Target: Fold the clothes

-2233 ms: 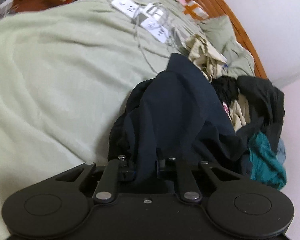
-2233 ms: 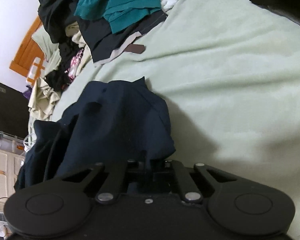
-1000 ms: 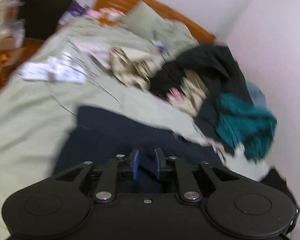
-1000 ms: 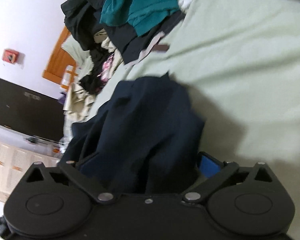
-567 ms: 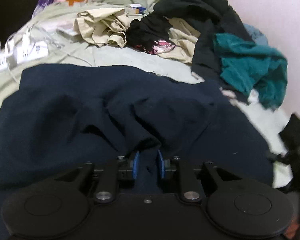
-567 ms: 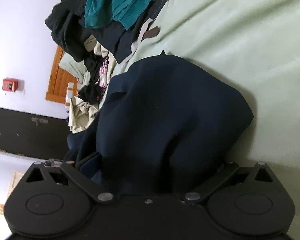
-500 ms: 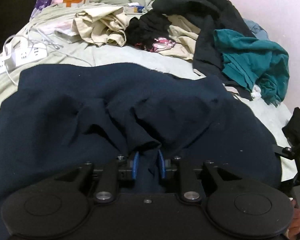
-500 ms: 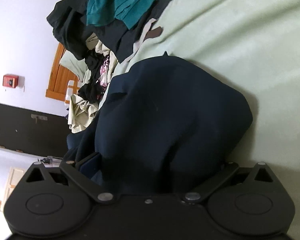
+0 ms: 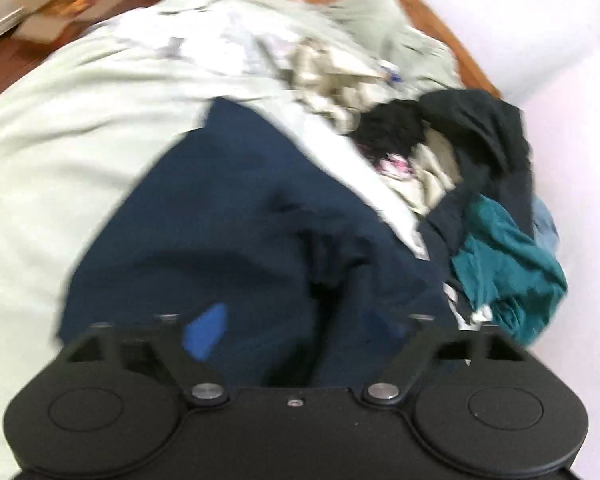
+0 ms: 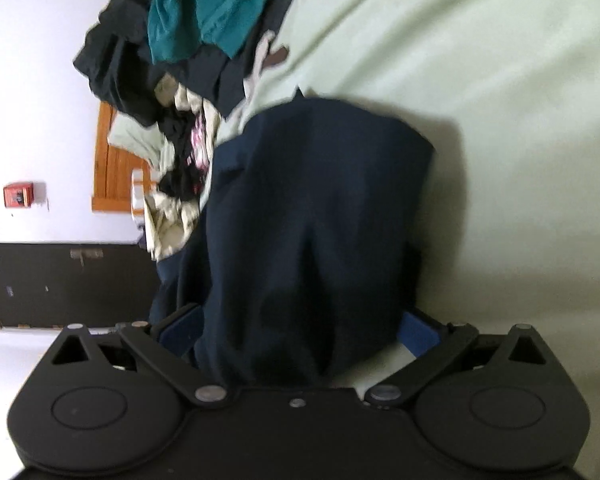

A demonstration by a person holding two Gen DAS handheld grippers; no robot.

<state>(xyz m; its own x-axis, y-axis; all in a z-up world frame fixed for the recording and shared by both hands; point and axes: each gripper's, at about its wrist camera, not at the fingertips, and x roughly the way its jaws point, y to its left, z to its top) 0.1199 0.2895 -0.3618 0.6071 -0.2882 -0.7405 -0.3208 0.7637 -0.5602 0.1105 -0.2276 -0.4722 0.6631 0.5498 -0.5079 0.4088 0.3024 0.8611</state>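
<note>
Garment (image 9: pixel 228 216) lies on the bed (image 9: pixel 60 152), clothes pile (image 9: pixel 480 184) to its right

We see a bed (image 9: pixel 60 152) under a pale green blanket (image 10: pixel 500 120). On it lies a navy garment (image 9: pixel 228 232), spread out, with a heap of dark, teal and cream clothes (image 9: pixel 480 184) beside it near the wall.

A: Count of items on the bed (image 9: pixel 52 168)?
B: One navy garment (image 9: pixel 228 232) spread out. One heap (image 9: pixel 460 184) by the wall; visible in it are one teal piece (image 9: pixel 508 272), one black piece (image 9: pixel 480 128), one beige piece (image 9: pixel 332 80). The rest of the heap is too blurred to count.
A: Grippers?
B: Two, one per view.
A: Headboards?
B: One (image 10: pixel 112 160).
</note>
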